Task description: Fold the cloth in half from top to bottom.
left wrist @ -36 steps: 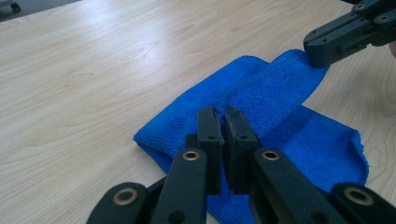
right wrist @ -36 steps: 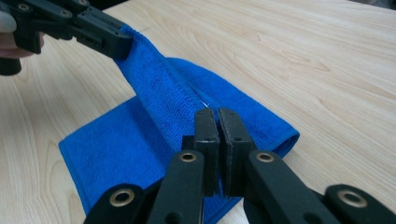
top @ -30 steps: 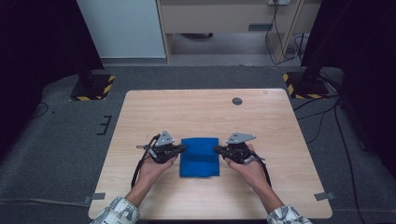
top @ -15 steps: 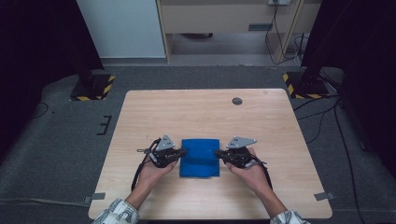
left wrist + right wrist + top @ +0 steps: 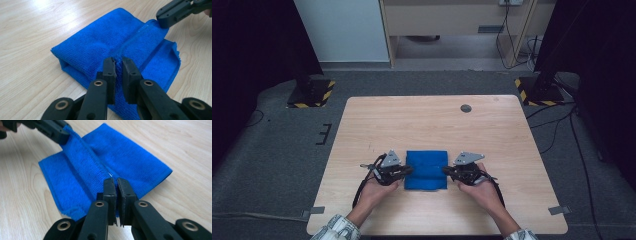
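— How are the left tongs (image 5: 118, 72) seen?

— The jaws are nearly together, with a narrow gap between them. They have just been opened a little, and the hem of the blue cloth (image 5: 117, 42) is lodged between the tips; whether it is pinched cannot be told.

— And the right tongs (image 5: 117, 191)?

— The jaws are almost closed, and the same hem is caught at its other end.

— Where is the cloth found?

— It is laid folded on the wooden table (image 5: 422, 117), near the front edge, between both tongs. A small dark disc (image 5: 466, 108) is seen well apart, toward the far side.
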